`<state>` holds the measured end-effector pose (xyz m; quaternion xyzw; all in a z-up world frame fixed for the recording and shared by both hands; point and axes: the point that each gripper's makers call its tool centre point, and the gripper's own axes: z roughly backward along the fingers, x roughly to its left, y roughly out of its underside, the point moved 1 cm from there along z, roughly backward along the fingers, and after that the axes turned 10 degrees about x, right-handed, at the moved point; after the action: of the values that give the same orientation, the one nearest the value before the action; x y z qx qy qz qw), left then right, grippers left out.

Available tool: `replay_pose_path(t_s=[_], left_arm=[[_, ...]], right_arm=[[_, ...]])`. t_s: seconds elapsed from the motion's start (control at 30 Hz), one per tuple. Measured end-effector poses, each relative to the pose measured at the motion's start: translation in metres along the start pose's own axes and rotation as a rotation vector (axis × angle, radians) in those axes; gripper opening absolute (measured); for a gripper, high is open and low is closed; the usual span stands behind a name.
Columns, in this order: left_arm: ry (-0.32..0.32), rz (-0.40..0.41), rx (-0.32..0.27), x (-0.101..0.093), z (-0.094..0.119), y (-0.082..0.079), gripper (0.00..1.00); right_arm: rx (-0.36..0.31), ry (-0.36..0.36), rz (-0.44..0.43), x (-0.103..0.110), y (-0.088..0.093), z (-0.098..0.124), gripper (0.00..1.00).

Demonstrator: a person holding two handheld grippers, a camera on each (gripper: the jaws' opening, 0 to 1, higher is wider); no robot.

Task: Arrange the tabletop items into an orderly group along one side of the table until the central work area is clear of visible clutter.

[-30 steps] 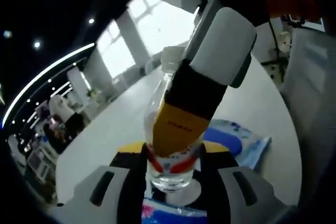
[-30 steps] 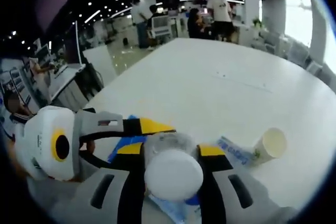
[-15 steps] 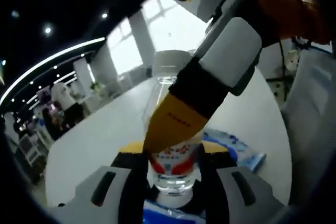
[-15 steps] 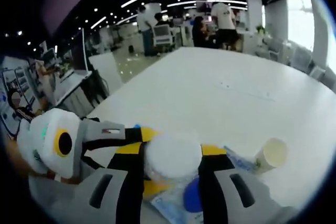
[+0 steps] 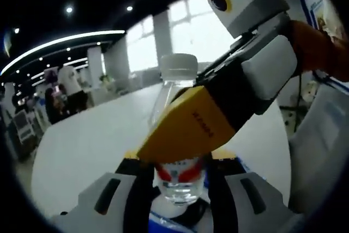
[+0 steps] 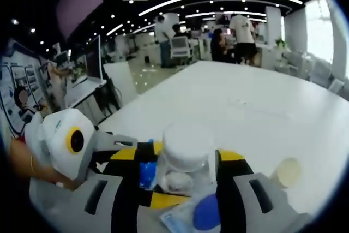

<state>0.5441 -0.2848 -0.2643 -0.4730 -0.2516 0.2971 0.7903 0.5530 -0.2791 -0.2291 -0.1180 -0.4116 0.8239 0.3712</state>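
- Clear plastic bottle (image 5: 175,135), white cap, red-and-white label, upright above the white table (image 6: 256,118), clamped low and at the neck.
- Blue-and-white wipes packet (image 6: 199,214) lying flat beneath it.
- Paper cup (image 6: 287,172) on its side, to the right.

Clear glossy plastic bottle (image 5: 175,135); smooth matt white table (image 6: 262,113).

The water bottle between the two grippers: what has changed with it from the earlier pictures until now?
The water bottle has tipped from leaning toward the right gripper's camera, cap end-on, to nearly upright; in the right gripper view its side now shows. The right gripper swung lower across it. Both grippers stayed clamped on the bottle, the left gripper near its base. The paper cup and blue packet stayed on the table.
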Motion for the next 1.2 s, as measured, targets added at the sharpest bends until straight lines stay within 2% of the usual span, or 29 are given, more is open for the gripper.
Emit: replay_pose_path(t_s=[0.17, 0.37, 0.53, 0.67, 0.73, 0.97, 1.2], left_arm=[[-0.008, 0.017, -0.007, 0.002, 0.002, -0.002, 0.35], [-0.031, 0.025, -0.017, 0.006, 0.006, -0.009, 0.35], [-0.054, 0.062, -0.014, 0.012, 0.007, -0.011, 0.35], [-0.072, 0.078, -0.013, 0.018, 0.008, -0.01, 0.35], [-0.081, 0.089, -0.012, 0.021, 0.008, -0.009, 0.35], [-0.105, 0.12, -0.006, 0.033, 0.01, -0.004, 0.35], [-0.138, 0.135, -0.012, 0.046, 0.014, -0.005, 0.35]], right_arm=[[-0.039, 0.004, -0.027, -0.004, -0.003, 0.003, 0.74], [-0.086, 0.0, -0.059, -0.011, -0.006, 0.009, 0.83], [-0.118, -0.025, -0.064, -0.015, -0.008, 0.015, 0.86], [-0.168, -0.021, -0.047, -0.02, -0.012, 0.022, 0.96], [-0.172, -0.012, -0.036, -0.023, -0.011, 0.024, 0.99], [-0.143, 0.014, 0.013, -0.032, 0.001, 0.027, 0.99], [-0.164, 0.016, 0.008, -0.037, 0.007, 0.029, 0.99]])
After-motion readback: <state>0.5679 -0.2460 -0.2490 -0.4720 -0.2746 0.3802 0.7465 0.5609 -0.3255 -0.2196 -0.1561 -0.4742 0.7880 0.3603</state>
